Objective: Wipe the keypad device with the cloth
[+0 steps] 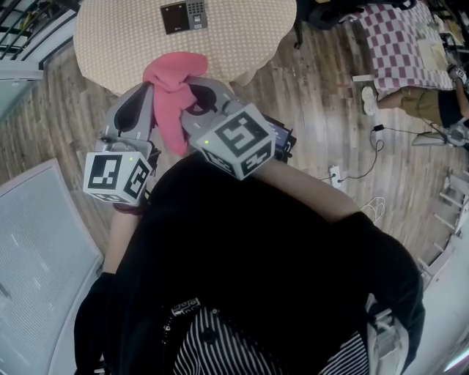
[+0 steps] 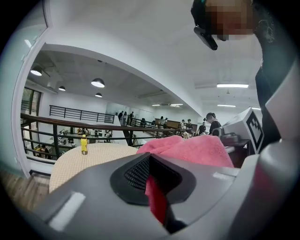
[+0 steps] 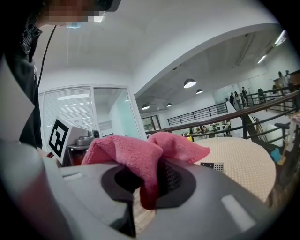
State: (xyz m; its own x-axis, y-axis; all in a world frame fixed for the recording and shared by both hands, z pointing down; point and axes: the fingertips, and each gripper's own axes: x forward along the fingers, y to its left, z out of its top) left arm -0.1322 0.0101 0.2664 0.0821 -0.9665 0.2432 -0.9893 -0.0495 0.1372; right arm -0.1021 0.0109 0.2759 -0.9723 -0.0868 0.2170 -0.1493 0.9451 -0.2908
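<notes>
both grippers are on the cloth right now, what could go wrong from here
1. The left gripper and right gripper both pinch the bunched pink cloth. Pulling them apart could tug it out of one and let it drop.
2. The keypad device lies unheld on the tablecloth, so a wipe may push it along instead of cleaning it.

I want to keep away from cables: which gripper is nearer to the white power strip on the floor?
Right. The right gripper is left of the power strip in the head view; the left gripper is further left, beyond the pink cloth both clamp.
</notes>
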